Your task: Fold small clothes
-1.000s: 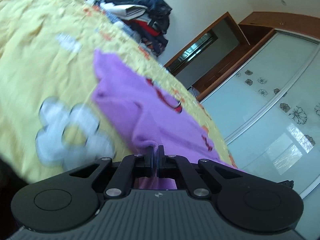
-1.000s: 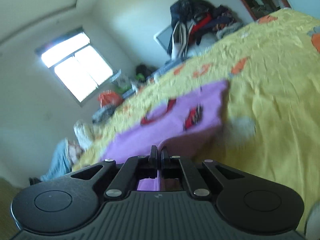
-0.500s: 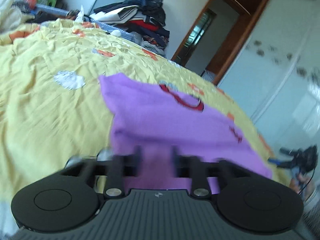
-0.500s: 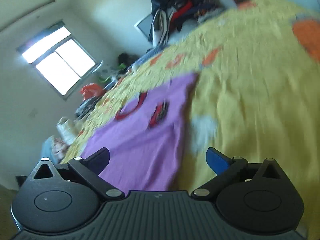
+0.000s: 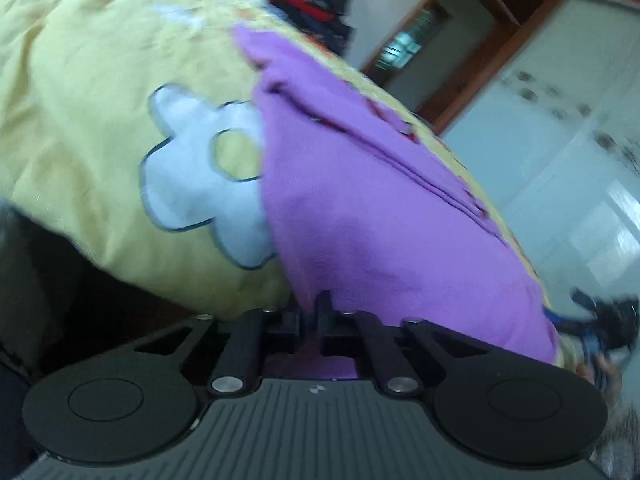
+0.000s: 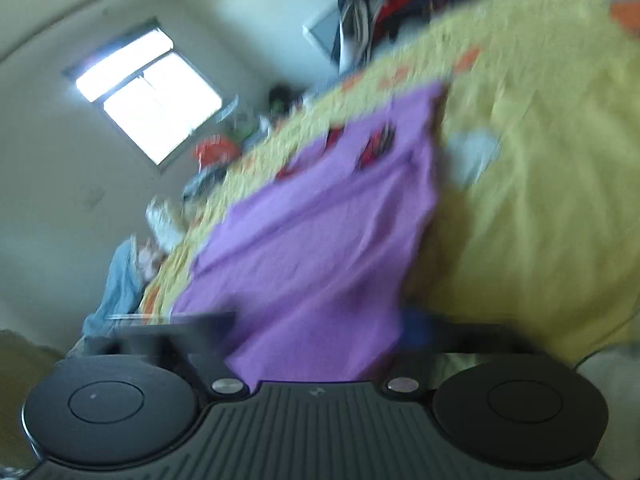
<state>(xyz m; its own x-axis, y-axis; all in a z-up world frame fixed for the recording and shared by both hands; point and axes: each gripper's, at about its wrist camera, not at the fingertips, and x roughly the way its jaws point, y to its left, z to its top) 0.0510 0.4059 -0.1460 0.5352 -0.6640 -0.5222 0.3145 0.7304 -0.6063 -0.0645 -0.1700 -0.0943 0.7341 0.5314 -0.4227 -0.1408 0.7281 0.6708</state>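
A small purple garment (image 5: 380,220) with red trim lies spread on a yellow bedspread (image 5: 80,120), folded over itself along a long crease. In the left wrist view my left gripper (image 5: 310,308) is shut, pinching the garment's near edge by the bed's edge. The right wrist view is blurred. There the purple garment (image 6: 320,248) runs from the bedspread (image 6: 540,200) down to my right gripper (image 6: 316,328). Its fingers stand wide apart, open, with the cloth's near end lying between them, held by neither.
A pile of dark and red clothes (image 5: 312,4) sits past the far side of the bed, also blurred in the right wrist view (image 6: 384,8). A wardrobe with pale sliding doors (image 5: 560,160) and a doorway (image 5: 412,48) are to the right, a bright window (image 6: 148,92) to the left.
Both grippers, shut on the garment a second ago, let it go half a second ago. My left gripper has since shut on the near edge again; the right stays open, lower and closer.
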